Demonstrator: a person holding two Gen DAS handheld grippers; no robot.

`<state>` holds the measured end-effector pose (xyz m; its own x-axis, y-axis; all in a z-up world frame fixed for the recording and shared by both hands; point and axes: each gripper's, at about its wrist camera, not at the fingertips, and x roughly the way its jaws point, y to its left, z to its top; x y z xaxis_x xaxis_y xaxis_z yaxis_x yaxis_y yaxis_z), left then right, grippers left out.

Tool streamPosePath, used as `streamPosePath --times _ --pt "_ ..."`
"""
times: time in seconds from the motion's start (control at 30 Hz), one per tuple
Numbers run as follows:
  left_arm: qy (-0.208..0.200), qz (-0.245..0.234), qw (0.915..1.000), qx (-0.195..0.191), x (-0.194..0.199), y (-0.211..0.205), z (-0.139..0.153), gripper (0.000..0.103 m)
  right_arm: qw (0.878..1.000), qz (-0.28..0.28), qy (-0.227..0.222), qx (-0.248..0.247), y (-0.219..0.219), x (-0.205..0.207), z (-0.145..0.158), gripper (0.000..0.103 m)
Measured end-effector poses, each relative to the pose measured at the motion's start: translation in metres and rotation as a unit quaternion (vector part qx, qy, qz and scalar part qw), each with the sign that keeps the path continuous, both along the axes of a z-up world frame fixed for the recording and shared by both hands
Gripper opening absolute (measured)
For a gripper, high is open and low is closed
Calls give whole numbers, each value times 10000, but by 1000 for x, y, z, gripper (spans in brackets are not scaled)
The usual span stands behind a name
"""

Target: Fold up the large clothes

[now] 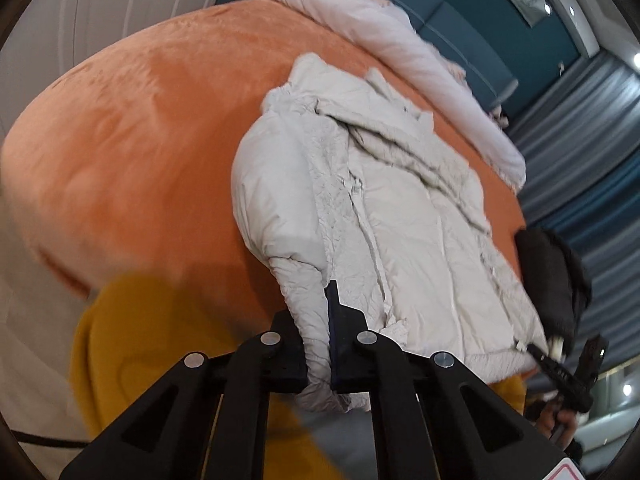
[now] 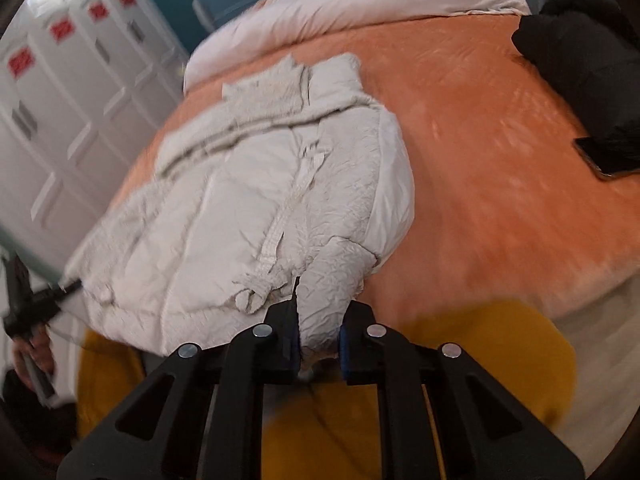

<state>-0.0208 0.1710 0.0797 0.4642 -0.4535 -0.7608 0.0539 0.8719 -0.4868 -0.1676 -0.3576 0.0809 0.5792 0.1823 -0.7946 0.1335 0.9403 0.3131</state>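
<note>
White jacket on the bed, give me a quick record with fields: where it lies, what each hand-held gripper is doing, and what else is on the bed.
garment: white jacket, spread on orange bedspread
left hand-held gripper: shut on jacket's hem
right hand-held gripper: shut on jacket's hem
also on bed: black garment, phone, white duvet

A bedroom: a wide bed (image 1: pixel 120 152) under an orange cover, a rolled white duvet (image 1: pixel 400 52) at its head, white wardrobe doors (image 2: pixel 72 112) beside it.
</note>
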Motion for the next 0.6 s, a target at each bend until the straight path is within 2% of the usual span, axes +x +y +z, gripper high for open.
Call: streamPosePath --times 0.13,0.27,0.33,0.4,0.5,0.6 --pt "179 -164 9992 304 -51 2 1 4 9973 405 489 -368 14 -46 -2 12" --pt "456 56 9989 108 -86 14 5 4 9976 271 625 -111 15 -83 0 12" --pt "419 -9 9989 209 -88 10 12 4 9982 262 542 -76 18 -98 6 12" --pt "92 -43 9995 304 -87 7 30 4 9989 255 372 -97 20 -102 16 12" --pt "-430 59 9990 89 -77 7 59 4 9996 201 -50 -178 17 -92 38 12" --pt "-983 118 9951 -29 -65 2 83 4 9973 -9 -706 -181 6 -73 62 12"
